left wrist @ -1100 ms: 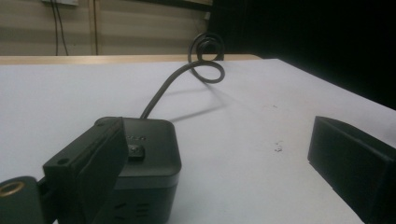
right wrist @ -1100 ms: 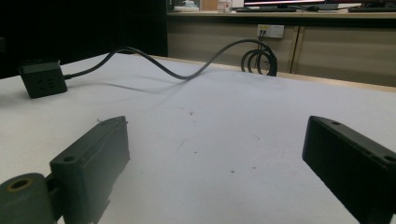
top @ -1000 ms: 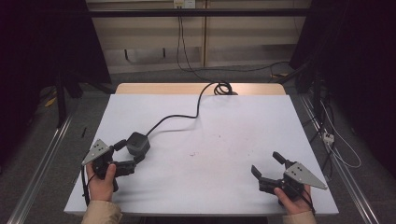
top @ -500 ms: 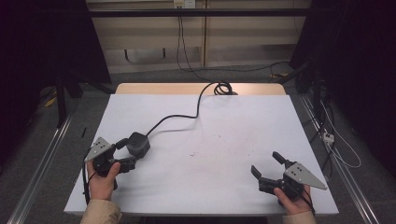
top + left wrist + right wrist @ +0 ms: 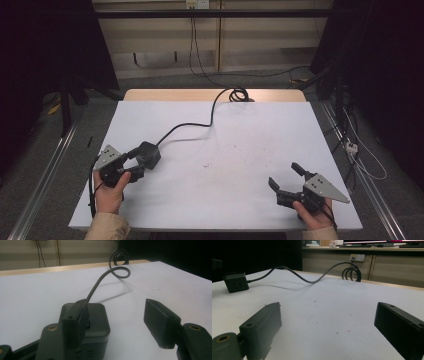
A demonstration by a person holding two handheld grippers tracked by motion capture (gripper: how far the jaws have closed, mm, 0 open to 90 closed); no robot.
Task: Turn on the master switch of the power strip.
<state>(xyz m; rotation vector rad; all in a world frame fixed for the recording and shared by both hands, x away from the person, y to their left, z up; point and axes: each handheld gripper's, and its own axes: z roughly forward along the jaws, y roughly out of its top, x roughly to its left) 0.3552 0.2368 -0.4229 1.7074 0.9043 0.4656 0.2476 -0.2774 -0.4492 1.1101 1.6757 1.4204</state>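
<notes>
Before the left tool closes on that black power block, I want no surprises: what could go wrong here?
1. The left tool sits off-centre: one jaw overlaps the power block while the other stands apart, so closing may push or twist it instead of gripping.
2. The stiff cable arches off the table toward its coil; it may tug the block back once lifted.

— Hidden behind the near jaw of the left gripper (image 5: pixel 115 327): part of the black socket cube (image 5: pixel 96 320), its lower face cut off by the bottom edge.

— And its cable (image 5: pixel 192 125)?

— Coiled at the far table (image 5: pixel 230 210) edge, then lost behind it. Also unclear: whether that jaw touches the cube. Cut at the bottom, both forearms.
</notes>
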